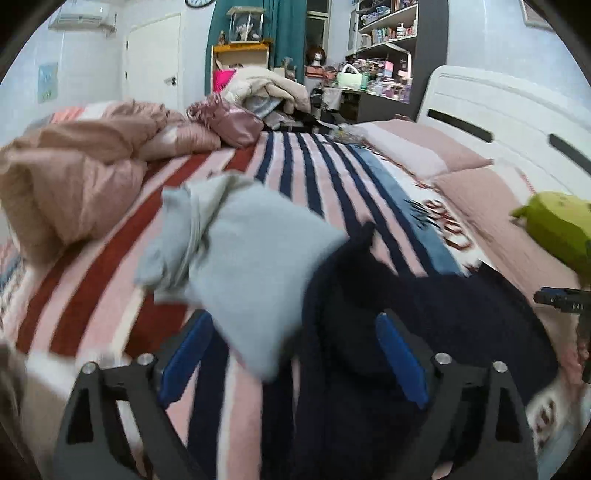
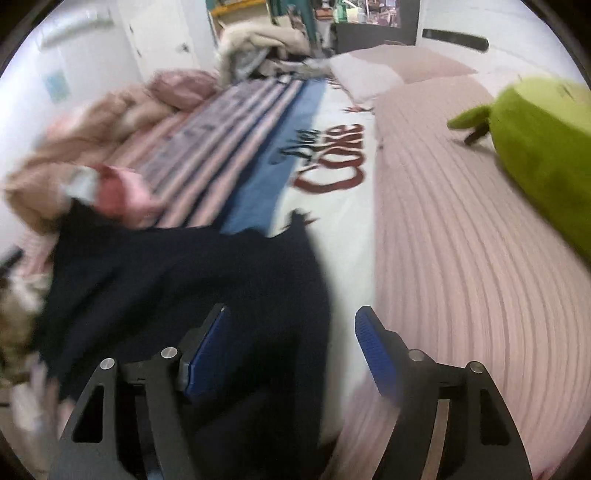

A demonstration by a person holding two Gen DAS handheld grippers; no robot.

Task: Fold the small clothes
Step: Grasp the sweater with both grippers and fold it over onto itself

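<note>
On the striped bedspread (image 1: 110,280), a dark garment (image 1: 424,314) lies between both spread tools (image 1: 291,354) (image 2: 291,347)

Striped blanket (image 1: 295,166) covers the bed. Crumpled tan duvet (image 1: 74,177) heaped at its left edge, mauve satin pillow (image 1: 236,122) at the far end. Green plush toy (image 2: 535,147) on the pink ribbed cover (image 2: 461,258), right side. White headboard (image 1: 498,110) beyond; cluttered shelves (image 1: 384,33) behind.
</note>
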